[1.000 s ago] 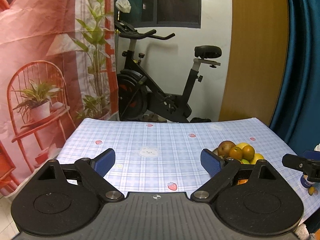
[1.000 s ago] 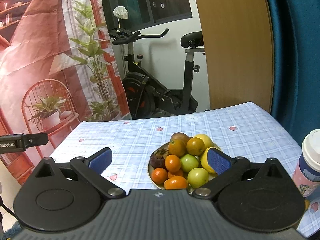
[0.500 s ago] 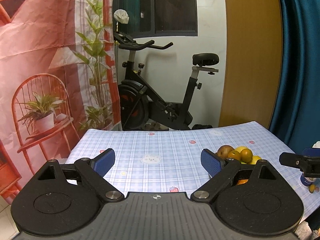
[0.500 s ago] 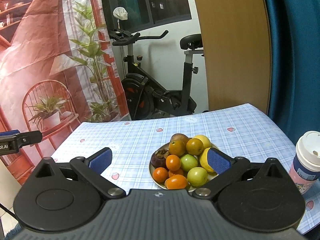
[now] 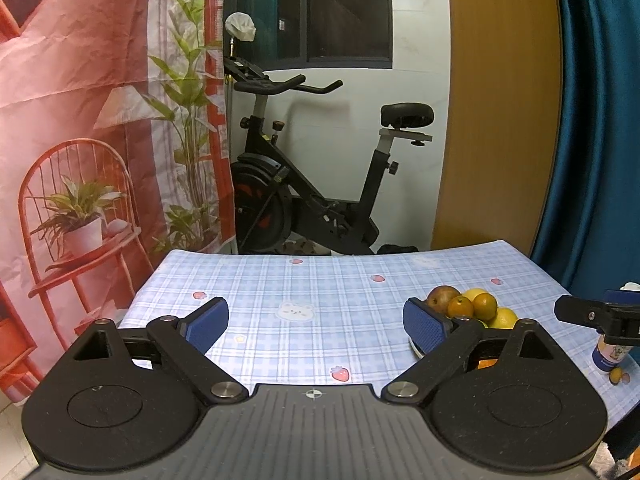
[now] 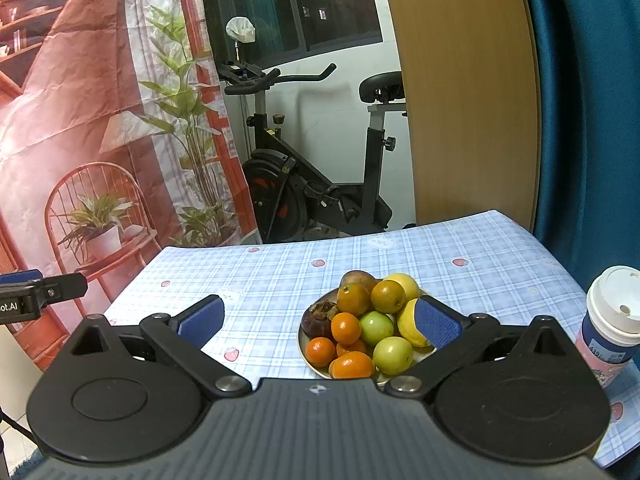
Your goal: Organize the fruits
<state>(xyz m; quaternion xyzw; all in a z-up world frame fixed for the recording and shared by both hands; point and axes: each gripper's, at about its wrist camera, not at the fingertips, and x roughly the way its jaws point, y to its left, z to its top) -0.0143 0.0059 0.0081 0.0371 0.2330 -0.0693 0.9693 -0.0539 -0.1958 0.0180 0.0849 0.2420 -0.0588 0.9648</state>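
Right wrist view: the right claw, spread wide and empty, faces the plate of fruit near the desk's right edge; the left claw, equally wide, lies farther off.

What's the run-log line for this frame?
left gripper: open, empty | right gripper: open, empty | piled fruit plate: untouched | white-lidded cup: right of plate

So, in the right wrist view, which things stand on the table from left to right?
Bare checked tablecloth → plate heaped with fruit → cup with a white lid at the right edge. The right tongs hang open in front, holding nothing.
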